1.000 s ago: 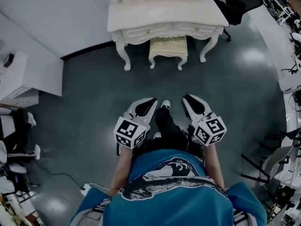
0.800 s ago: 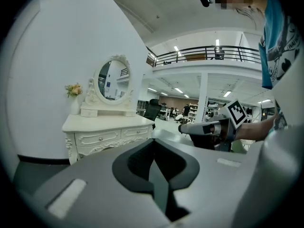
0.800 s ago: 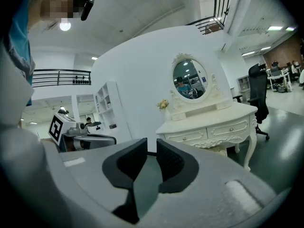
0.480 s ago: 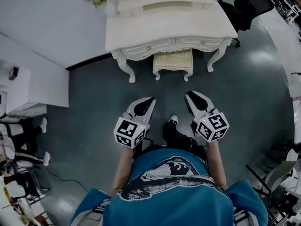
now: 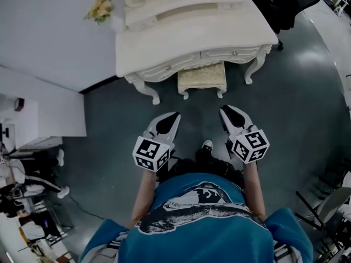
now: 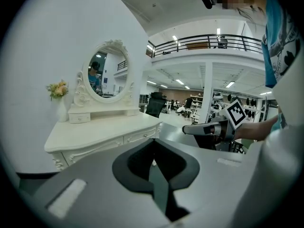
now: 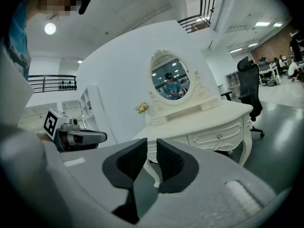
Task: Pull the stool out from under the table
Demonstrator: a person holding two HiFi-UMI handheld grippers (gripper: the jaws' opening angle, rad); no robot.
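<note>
The cream padded stool stands tucked between the legs of the white dressing table, its front edge showing. Both grippers hover above the dark floor, a step short of it. My left gripper points at the table's left half with its jaws shut and empty; in the left gripper view the left gripper has its pads meeting. My right gripper points at the stool's right side. In the right gripper view the right gripper shows a narrow empty gap, with a table leg behind it. The stool is hidden in both gripper views.
A black office chair stands right of the table. A vase of flowers and an oval mirror sit on the tabletop. A white cabinet is at left, a seated person's legs beyond it. Chair frames stand at right.
The table and stool have come closer and lower in the head view as the person steps forward. Both grippers keep the same pose and jaw setting.
</note>
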